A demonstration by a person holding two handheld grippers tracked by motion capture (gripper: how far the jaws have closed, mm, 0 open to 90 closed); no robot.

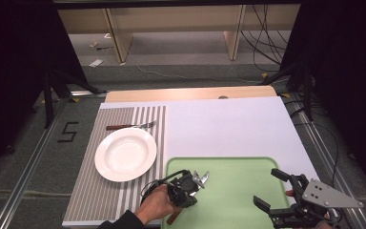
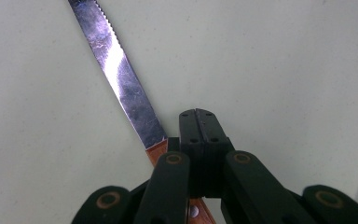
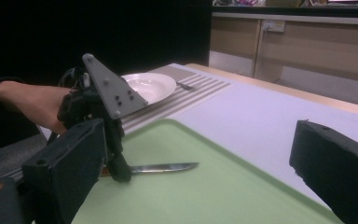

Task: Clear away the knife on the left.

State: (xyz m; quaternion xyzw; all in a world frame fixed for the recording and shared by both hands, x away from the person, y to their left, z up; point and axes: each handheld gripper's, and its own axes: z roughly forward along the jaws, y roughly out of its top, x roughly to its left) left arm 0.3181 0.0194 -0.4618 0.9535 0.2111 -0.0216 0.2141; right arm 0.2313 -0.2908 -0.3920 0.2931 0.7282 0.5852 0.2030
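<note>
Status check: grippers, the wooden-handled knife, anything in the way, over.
Left gripper shut on wooden-handled steel knife, low on green tray. Right gripper open, holding nothing, over tray's right side. Nothing blocking.

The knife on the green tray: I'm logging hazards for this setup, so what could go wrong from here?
1. The left gripper is shut on the knife only at the near end of its wooden handle, so the long serrated blade could swing or slip when lifted.
2. The blade lies low over the green tray and may scrape it.
3. The right gripper, open, sits close by; a swung blade might strike it.
</note>
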